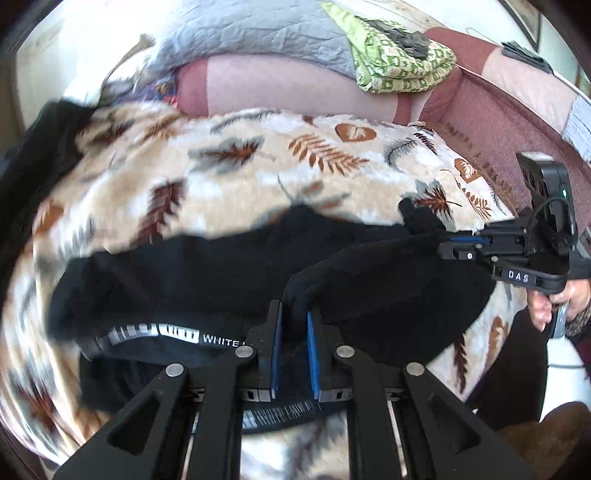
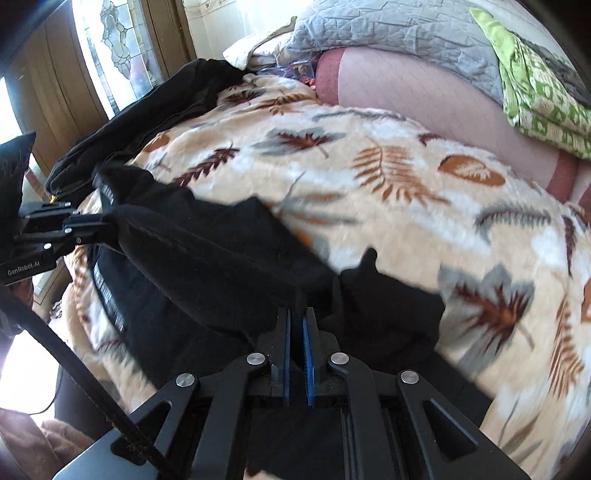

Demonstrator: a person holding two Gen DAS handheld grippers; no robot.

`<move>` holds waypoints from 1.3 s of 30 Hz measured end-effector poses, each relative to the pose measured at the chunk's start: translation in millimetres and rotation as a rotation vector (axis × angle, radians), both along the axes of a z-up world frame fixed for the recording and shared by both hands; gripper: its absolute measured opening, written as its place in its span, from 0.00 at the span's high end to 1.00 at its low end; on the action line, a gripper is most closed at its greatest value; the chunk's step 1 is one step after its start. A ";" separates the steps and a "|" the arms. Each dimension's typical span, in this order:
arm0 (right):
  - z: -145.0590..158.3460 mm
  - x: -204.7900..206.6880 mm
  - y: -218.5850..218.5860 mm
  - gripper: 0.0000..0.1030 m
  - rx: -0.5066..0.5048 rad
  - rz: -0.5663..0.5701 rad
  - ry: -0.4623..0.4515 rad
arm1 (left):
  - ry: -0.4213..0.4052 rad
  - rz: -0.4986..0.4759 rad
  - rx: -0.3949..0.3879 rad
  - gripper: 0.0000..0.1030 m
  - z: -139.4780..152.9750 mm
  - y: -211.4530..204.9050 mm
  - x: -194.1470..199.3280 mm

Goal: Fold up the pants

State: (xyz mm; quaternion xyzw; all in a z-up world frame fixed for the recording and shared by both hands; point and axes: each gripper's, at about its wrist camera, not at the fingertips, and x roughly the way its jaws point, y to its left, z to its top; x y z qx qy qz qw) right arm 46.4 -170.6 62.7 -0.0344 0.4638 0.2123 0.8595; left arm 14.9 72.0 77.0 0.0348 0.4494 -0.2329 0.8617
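Between the blue pads of your left gripper [image 1: 294, 325] sits a bunched fold of the black fleece pants [image 1: 207, 273]; the jaws stand narrowly apart, closed onto that cloth. Your right gripper [image 2: 296, 319] has its jaws nearly together, pinching another edge of the same garment. In the left wrist view, the right gripper comes in from the side and grips the far end of that raised fold, so the fold is stretched between your two grips.

The pants lie across the near part of the plush cream blanket with brown and grey leaf print [image 1: 258, 158], waistband with white lettering [image 1: 155, 338] beside the left jaws. Beyond are a pink cushion [image 1: 280, 88], a grey quilted cover [image 1: 258, 33] and a folded green patterned cloth [image 1: 402, 62].

The risks, as I judge them: each grip holds only a small pinch, so a quick pull could slip the fleece out of one jaw and collapse the fold. Uneven travel of your hands would skew the edge. The pile blanket may drag and bunch the lower layer.
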 end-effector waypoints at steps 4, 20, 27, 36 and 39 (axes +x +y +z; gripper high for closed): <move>-16.1 -25.9 -0.3 0.94 0.025 -0.009 0.033 | 0.048 0.039 -0.029 0.85 -16.0 7.2 -21.3; 10.0 -84.4 -21.3 0.43 -0.121 -0.116 -0.104 | 0.008 0.151 -0.038 0.51 14.0 38.0 -63.9; -8.2 -19.9 12.6 0.34 -0.207 -0.210 -0.093 | 0.047 0.189 -0.098 0.50 6.8 29.3 -55.8; -2.3 -42.6 -60.1 0.92 -0.069 -0.444 -0.097 | 0.049 0.143 -0.136 0.46 6.3 15.2 -40.1; -7.2 -66.7 -98.3 0.92 -0.012 -0.544 -0.066 | 0.065 0.120 -0.150 0.46 1.6 -0.1 -29.3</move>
